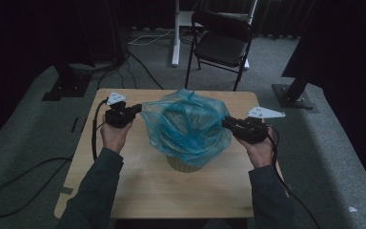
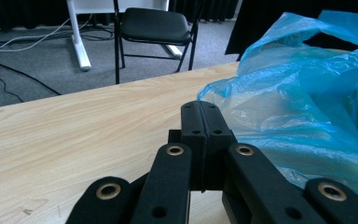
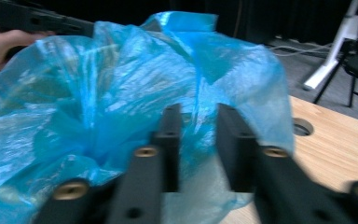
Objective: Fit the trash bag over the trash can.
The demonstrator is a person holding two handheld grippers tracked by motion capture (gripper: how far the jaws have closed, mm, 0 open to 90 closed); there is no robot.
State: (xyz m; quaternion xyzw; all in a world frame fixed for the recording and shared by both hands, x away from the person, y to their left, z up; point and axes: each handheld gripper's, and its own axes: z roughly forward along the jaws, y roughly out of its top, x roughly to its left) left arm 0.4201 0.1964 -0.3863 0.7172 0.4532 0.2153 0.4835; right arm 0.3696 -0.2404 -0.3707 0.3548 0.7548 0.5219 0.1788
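My left tool (image 2: 200, 122) sits with its jaws pressed together on nothing, just beside the blue bag's (image 1: 187, 125) left edge, probably parked ready to pinch the rim. The bag drapes over a pale bin (image 1: 183, 164) at mid-bench (image 1: 138, 186). My right tool (image 3: 199, 135) has its jaws apart around a fold of plastic; blur hides whether they touch it.

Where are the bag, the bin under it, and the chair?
bag (image 1: 186, 124), high view, middle of the blue plastic.
bin (image 1: 183, 164), high view, pale base below the bag.
chair (image 1: 221, 47), high view, black seat.
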